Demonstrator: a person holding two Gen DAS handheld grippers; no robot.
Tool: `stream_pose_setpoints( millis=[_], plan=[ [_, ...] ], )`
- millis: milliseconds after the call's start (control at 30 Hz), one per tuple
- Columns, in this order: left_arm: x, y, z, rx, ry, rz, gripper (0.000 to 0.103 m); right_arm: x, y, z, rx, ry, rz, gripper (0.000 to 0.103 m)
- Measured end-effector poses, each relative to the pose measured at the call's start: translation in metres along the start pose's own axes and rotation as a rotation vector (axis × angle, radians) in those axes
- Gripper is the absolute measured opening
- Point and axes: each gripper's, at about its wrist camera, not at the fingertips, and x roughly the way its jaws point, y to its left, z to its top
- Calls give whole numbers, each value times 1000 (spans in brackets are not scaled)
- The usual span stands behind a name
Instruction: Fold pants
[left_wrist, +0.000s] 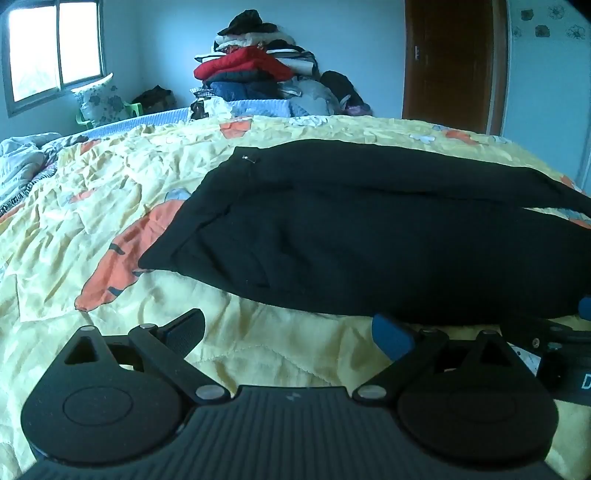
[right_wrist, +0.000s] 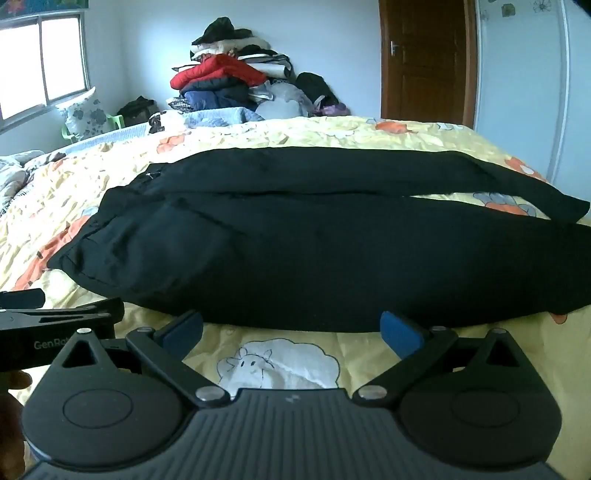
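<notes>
Black pants (left_wrist: 369, 229) lie flat across the yellow patterned bedspread (left_wrist: 110, 206), waistband to the left and both legs running right. My left gripper (left_wrist: 288, 332) stands open just short of the near edge of the pants, nothing between its fingers. In the right wrist view the same pants (right_wrist: 314, 251) fill the middle, with the two legs splitting apart at the far right. My right gripper (right_wrist: 291, 330) is open too, its blue pads (right_wrist: 400, 332) close to the near hem line, not touching cloth. The left gripper's fingers (right_wrist: 66, 310) show at that view's left edge.
A tall heap of clothes (left_wrist: 255, 70) sits behind the bed's far side. A window (left_wrist: 55, 48) is at the left, a brown door (left_wrist: 450, 59) at the right. A rumpled quilt (left_wrist: 22, 162) lies at the bed's left end.
</notes>
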Motion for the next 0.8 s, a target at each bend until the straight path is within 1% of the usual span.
stream_pose_setpoints(
  millis=[233,467,800],
  plan=[
    [3,0,-3,5,9,9,98,2,0,-3,8,11,14,103],
    [11,5,-7,-14,40,16,99,5,2,-5,2,16,25,103],
    [12,7,-9,-21,38,12,99,8,2,-7,2,28,29,103]
  ],
)
